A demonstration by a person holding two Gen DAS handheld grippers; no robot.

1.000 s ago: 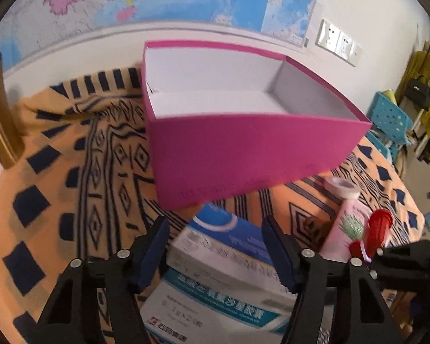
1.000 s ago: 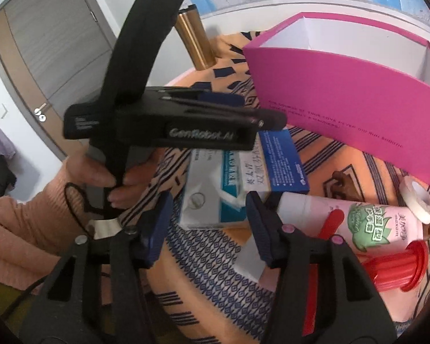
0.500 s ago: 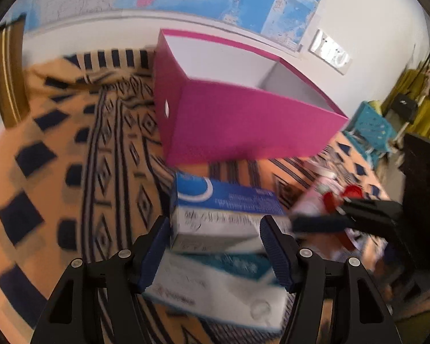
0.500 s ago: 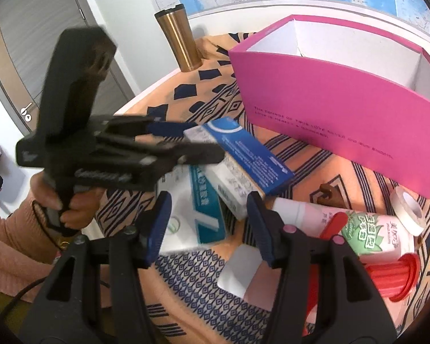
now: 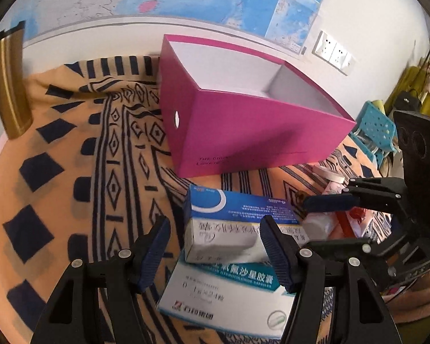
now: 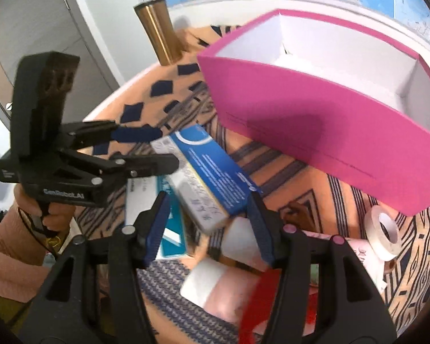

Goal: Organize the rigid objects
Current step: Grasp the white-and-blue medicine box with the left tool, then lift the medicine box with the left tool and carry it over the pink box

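Observation:
A blue-and-white medicine box (image 5: 238, 223) lies across a larger white-and-teal medicine box (image 5: 229, 292) on the orange patterned cloth (image 5: 71, 172). My left gripper (image 5: 215, 250) is open just before them, its pads either side of the blue box's near end without pressing. In the right wrist view my right gripper (image 6: 209, 223) is open too, over the other end of the blue box (image 6: 215, 177), and the left gripper (image 6: 166, 147) reaches in from the left. Behind stands an empty pink box (image 5: 258, 132) with a white inside (image 6: 329, 57).
A gold tumbler (image 6: 160, 34) stands at the table's far left edge. A tape roll (image 6: 384, 232) and a blurred pink bottle (image 6: 229, 295) with red parts lie to the right of the medicine boxes. A person's hand (image 6: 51, 215) holds the left gripper.
Both grippers have slid closer to the stacked medicine boxes. In the right wrist view the left gripper has dropped from the centre to the left. The pink box has not moved.

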